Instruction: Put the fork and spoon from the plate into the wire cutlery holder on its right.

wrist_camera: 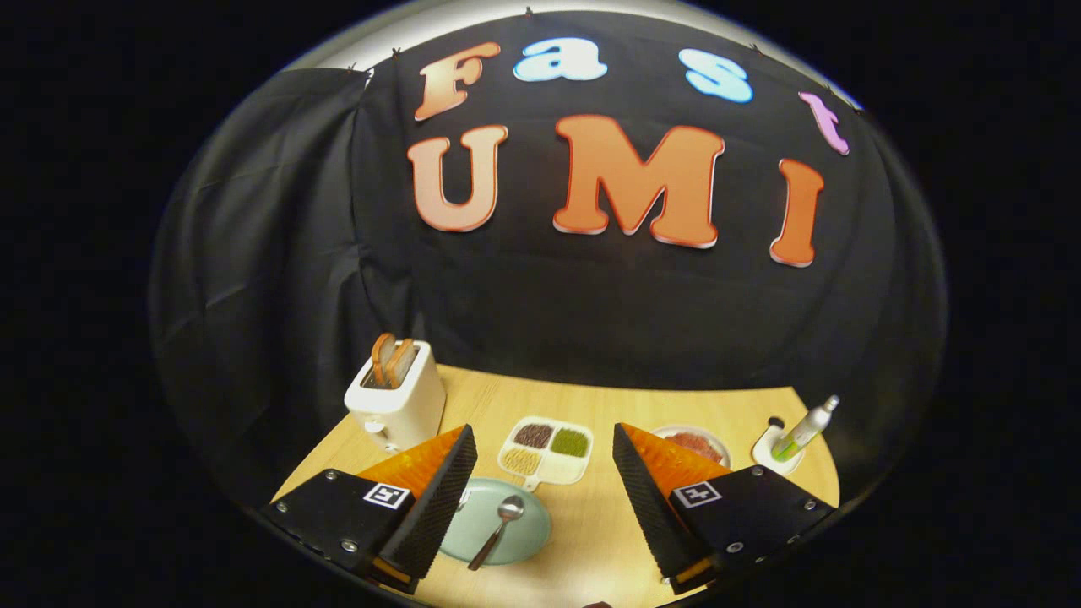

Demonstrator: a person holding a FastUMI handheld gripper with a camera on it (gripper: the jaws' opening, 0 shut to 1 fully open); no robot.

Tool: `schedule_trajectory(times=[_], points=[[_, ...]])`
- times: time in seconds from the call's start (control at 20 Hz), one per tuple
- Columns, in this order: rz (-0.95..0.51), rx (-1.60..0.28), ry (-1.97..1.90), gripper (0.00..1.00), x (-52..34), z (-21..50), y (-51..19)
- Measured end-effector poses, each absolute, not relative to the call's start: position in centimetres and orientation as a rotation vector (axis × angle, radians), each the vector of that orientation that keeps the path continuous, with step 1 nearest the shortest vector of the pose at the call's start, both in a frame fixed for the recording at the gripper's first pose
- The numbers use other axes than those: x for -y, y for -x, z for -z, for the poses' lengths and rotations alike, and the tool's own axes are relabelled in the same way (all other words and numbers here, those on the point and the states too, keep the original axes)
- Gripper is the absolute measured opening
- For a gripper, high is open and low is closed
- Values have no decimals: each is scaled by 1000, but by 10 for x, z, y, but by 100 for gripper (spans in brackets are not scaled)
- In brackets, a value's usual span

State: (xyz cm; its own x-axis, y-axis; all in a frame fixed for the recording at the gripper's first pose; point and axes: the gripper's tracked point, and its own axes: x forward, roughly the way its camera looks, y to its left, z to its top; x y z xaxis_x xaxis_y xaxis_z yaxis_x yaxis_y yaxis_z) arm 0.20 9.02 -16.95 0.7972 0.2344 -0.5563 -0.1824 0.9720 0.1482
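A pale green plate (515, 540) lies on the wooden table (591, 557), low between my fingers and partly under the left finger (439, 498). A metal spoon (500, 528) rests on the plate, its bowl pointing away from me and its handle toward me. A small glint of metal (462, 500) shows at the left finger's edge; I cannot tell if it is the fork. My gripper (542, 432) is open above the table, with nothing held between its widely spread fingers.
A white toaster (395, 401) with two bread slices stands beyond the left finger. A white four-part dish (545, 452) of grains lies just beyond the plate. Behind the right finger are a plate of pinkish food (697, 443) and a white stand holding a tube (798, 435).
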Motion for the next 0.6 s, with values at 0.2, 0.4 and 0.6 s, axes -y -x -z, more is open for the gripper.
schedule_trajectory(times=[0.2,0.4,0.6], points=[[-251,-796,-79,95,-109,216,12],[-287,-1015,-60,94,-129,266,36],[-296,-1192,-90,84,-143,309,58]])
